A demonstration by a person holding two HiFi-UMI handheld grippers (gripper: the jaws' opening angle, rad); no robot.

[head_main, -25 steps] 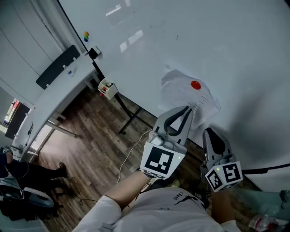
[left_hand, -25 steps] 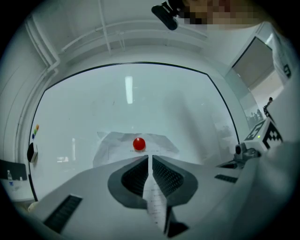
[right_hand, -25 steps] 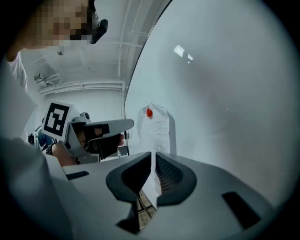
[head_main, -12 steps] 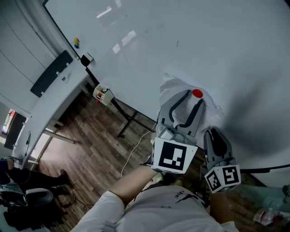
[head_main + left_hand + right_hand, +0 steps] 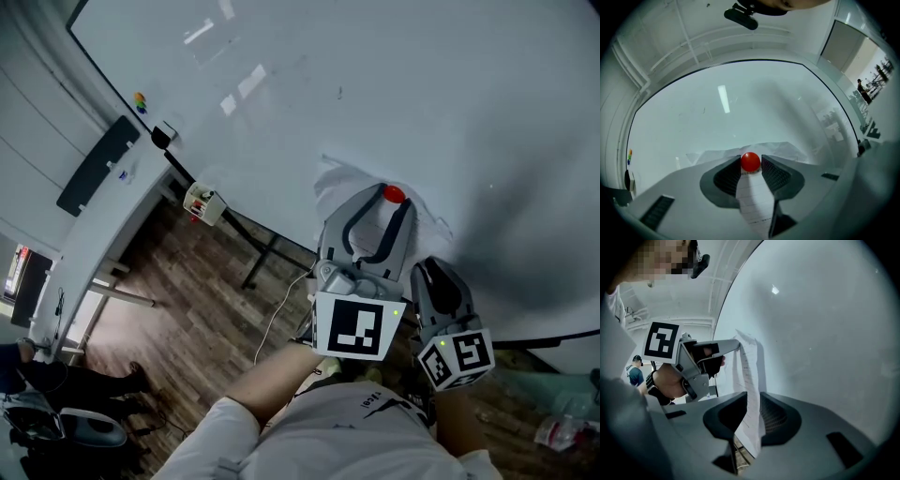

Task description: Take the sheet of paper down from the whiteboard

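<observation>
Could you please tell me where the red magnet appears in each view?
Head view: red magnet right of centre, at the left gripper's jaw tips.
Left gripper view: low centre, between the jaws.
Right gripper view: not visible.
Shared landmark: the sheet of paper.

Right gripper point(image 5: 753, 395) fingers point(image 5: 777, 416) pinch sheet of paper point(image 5: 746, 366) (left gripper point(image 5: 732, 346) at top).

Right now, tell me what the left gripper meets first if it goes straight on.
The red magnet, level with the tips of the left gripper's parted jaws. Behind it lie the sheet of paper and the whiteboard; remaining depth is unclear.
</observation>
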